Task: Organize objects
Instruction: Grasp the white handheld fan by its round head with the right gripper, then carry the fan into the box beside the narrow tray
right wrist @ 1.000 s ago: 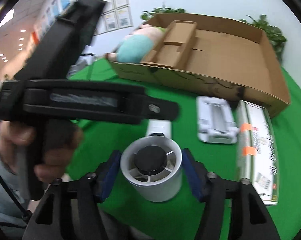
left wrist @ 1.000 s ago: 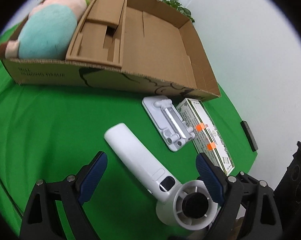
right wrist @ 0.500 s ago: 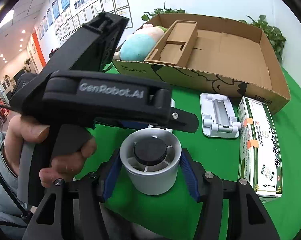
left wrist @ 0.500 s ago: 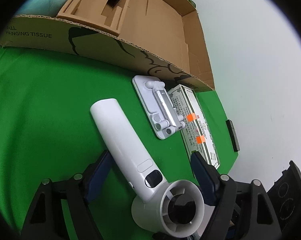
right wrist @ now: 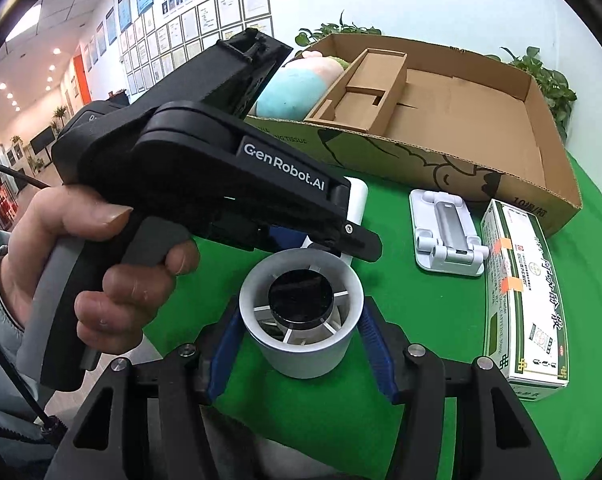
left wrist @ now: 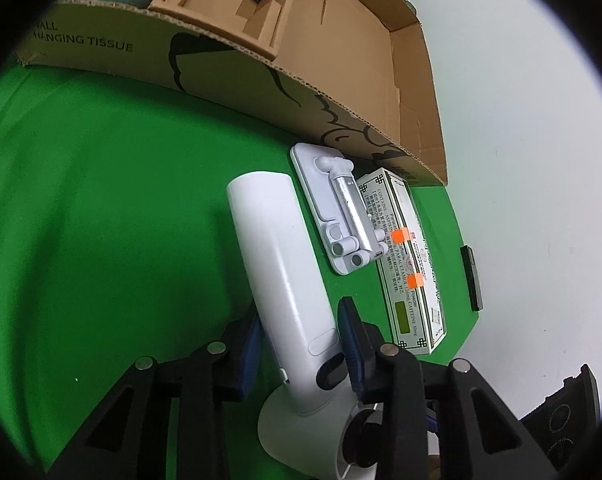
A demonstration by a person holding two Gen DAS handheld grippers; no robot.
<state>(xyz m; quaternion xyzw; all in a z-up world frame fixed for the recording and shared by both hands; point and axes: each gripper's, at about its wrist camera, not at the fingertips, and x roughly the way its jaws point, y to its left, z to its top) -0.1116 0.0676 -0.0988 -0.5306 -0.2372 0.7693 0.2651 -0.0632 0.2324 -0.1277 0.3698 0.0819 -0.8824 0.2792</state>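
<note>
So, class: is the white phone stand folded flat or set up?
Folded flat: the phone stand lies on the green table, arm down along its base.

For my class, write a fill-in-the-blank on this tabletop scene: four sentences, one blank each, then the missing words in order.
1. The tablecloth is coloured ____.
2. The white handheld fan has its handle between the fingers of the ____ gripper, whose jaws are closing.
3. The medicine carton bears two ____ stickers.
4. The plush toy lies inside the ____ box.

Missing words: green; left; orange; cardboard
</note>
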